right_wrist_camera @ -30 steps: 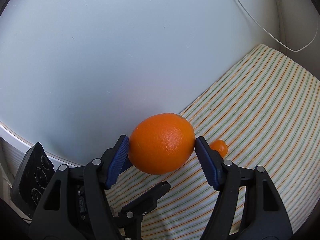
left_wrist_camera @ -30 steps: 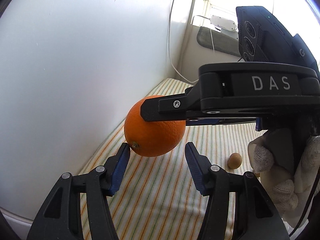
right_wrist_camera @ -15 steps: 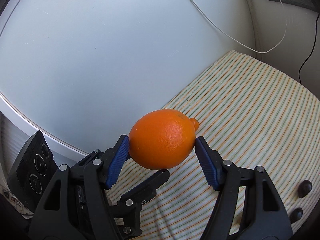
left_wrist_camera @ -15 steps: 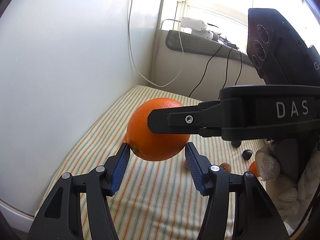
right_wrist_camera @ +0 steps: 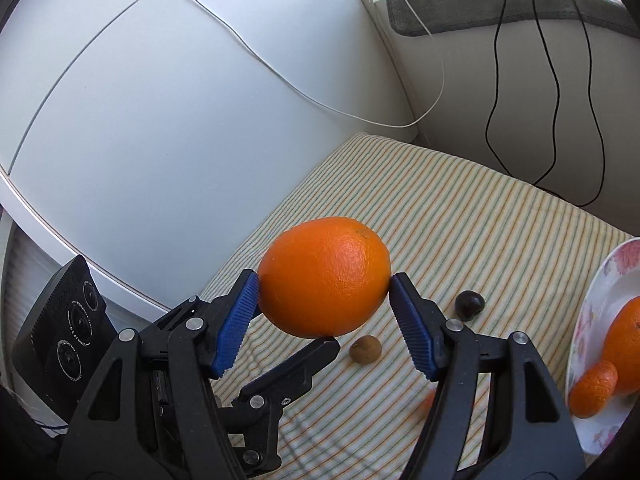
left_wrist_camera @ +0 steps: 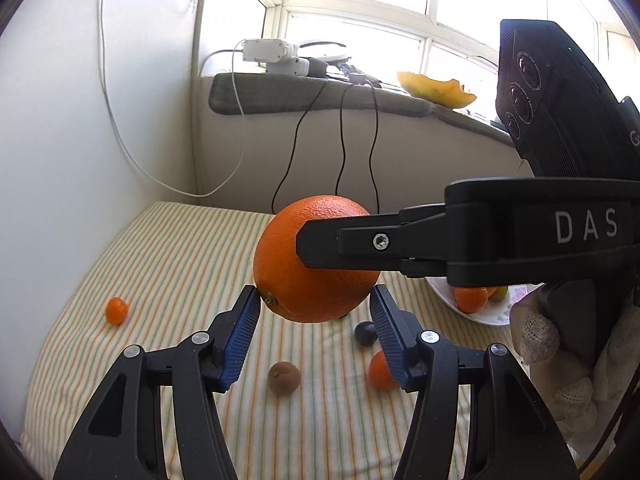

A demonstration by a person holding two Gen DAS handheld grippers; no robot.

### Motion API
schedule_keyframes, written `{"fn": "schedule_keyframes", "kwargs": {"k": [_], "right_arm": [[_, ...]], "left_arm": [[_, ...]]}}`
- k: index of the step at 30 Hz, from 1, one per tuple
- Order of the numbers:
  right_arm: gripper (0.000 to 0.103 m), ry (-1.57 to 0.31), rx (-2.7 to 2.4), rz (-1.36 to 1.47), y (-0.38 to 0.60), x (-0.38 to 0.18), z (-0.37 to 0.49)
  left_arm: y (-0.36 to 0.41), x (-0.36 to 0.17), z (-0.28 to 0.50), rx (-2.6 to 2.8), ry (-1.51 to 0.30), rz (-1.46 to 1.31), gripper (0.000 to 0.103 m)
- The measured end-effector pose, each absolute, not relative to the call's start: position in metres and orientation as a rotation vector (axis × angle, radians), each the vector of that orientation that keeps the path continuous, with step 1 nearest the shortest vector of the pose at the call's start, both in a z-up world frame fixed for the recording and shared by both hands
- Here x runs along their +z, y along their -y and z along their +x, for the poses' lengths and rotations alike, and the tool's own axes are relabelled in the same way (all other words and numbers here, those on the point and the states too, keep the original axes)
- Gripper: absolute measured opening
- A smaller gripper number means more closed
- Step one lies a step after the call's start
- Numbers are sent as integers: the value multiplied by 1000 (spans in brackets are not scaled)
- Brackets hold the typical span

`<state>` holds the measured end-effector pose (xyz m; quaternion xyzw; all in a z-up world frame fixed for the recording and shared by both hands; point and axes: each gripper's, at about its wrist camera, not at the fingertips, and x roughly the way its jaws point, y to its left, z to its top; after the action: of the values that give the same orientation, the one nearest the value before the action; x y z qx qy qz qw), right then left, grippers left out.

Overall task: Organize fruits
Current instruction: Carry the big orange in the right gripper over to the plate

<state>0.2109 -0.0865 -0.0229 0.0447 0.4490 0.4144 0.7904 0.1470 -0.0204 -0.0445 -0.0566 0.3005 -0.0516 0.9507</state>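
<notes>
My right gripper (right_wrist_camera: 324,300) is shut on a large orange (right_wrist_camera: 325,276) and holds it in the air above the striped cloth (right_wrist_camera: 460,216). In the left wrist view the same orange (left_wrist_camera: 296,272) hangs just in front of my left gripper (left_wrist_camera: 314,320), whose blue pads are open and empty; the stem end of the orange nearly touches the left pad. The right gripper's black finger (left_wrist_camera: 360,242) crosses the orange from the right. A flowered plate (right_wrist_camera: 588,320) at the right holds an orange and a small mandarin (right_wrist_camera: 592,388).
Loose on the cloth are a small mandarin (left_wrist_camera: 117,311), a brown round fruit (left_wrist_camera: 284,377), a dark plum (left_wrist_camera: 365,333) and another small orange (left_wrist_camera: 380,370). A white wall stands at the left. Cables hang below a window sill at the back.
Both grippers have swung right, away from the wall, with the orange still held. The window, the plate and more loose fruits have come into view.
</notes>
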Motion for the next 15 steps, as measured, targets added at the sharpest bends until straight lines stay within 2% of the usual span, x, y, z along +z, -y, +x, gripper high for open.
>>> {"fn": "schedule_keyframes", "kwargs": {"k": [10, 15], "right_arm": [[71, -939, 769, 132, 173, -4, 232], [71, -940, 713, 137, 189, -13, 261]], "left_arm": [[83, -37, 193, -235, -626, -89, 56], [108, -39, 209, -284, -647, -77, 56]]}}
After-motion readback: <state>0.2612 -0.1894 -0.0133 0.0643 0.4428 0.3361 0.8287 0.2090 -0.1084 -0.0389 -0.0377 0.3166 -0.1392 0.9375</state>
